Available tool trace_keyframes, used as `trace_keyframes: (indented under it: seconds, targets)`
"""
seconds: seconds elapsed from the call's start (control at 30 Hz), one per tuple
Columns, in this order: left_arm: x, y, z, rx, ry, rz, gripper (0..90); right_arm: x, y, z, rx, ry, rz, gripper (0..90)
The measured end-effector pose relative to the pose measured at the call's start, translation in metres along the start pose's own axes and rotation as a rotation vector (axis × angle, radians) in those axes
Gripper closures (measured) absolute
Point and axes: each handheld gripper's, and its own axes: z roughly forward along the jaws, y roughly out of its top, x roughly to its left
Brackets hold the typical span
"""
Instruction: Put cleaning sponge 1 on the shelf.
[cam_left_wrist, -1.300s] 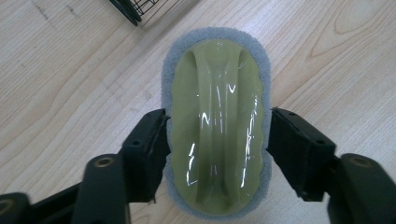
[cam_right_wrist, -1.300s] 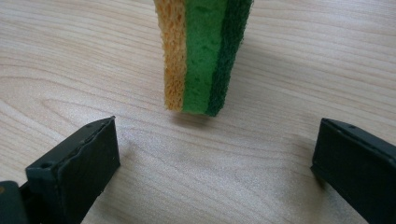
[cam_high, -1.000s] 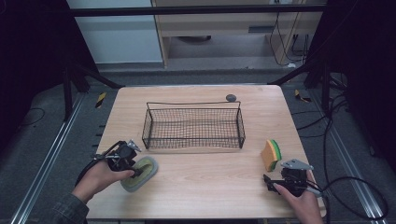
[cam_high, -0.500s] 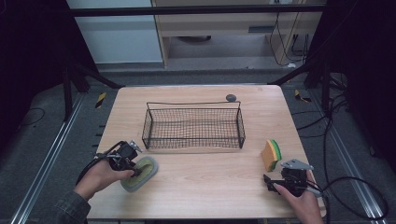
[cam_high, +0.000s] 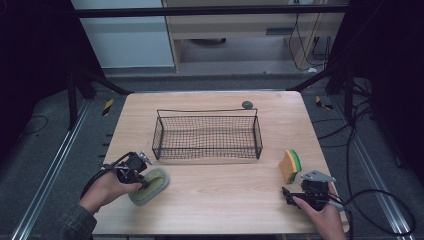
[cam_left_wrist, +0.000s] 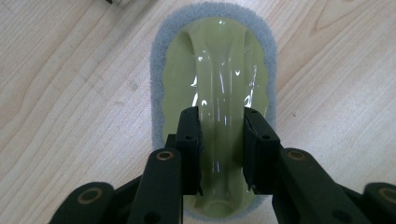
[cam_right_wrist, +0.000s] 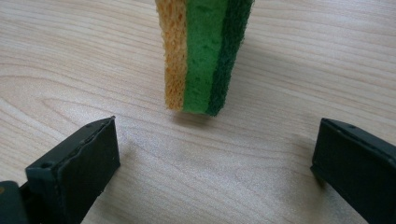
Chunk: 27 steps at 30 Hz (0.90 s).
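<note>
Nearest the person, at the right front of the table (cam_high: 210, 210), the right gripper (cam_high: 300, 195) rests low with its jaws spread wide and nothing between them. Just beyond it, a little farther up the table, a sponge (cam_right_wrist: 203, 51) stands on edge, yellow on one face, green in the middle, dark scouring layer on the other. The right gripper view has it well clear of both pads, so that hand is only lined up, not engaged.

At the left front, the left gripper (cam_left_wrist: 222, 144) has just been closing, and its jaws now pinch the raised, glossy handle of a pale green scrubber (cam_left_wrist: 215, 79) that lies flat on its grey pad. The pads look pressed to either side of the handle ridge, though the shine on the plastic makes the actual contact a little hard to judge.

Farther back, in the middle of the table, sits a black wire basket (cam_high: 207, 152), apparently empty, with a small dark round object (cam_high: 247, 104) beyond its far rim.

To my eye the step in hand is lifting the scrubber, most likely toward the basket. Done well, that means confirming the grip is firm before rising, since the handle is slick and tapered. Lift straight up first so the grey pad does not drag, carry it high enough to clear the near rim, and release only once it is low inside. The right hand should stay still meanwhile, so the upright sponge is not knocked over.
</note>
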Motion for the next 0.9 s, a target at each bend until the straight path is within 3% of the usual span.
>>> trace_keyframes:
  seconds: [0.2, 0.43, 0.57, 0.7, 0.9]
  targets:
    - [-0.002, 0.002, -0.017, -0.012, 0.008, 0.065, 70.4, 0.0, 0.0, 0.0, 0.0, 0.0, 0.0, 0.8]
    - [-0.007, 0.008, -0.029, 0.013, 0.019, 0.159, 70.5, 0.0, 0.0, 0.0, -0.001, -0.001, -0.002, 0.8]
    - [-0.007, 0.011, -0.033, 0.019, 0.017, 0.184, 70.5, 0.0, 0.0, 0.0, 0.0, 0.0, 0.0, 0.8]
    - [-0.01, 0.018, -0.041, 0.029, 0.024, 0.232, 70.5, 0.0, 0.0, 0.0, 0.0, -0.001, 0.0, 0.8]
    - [-0.019, 0.032, -0.056, 0.042, 0.031, 0.33, 70.6, 0.0, 0.0, 0.0, 0.0, 0.0, 0.0, 0.8]
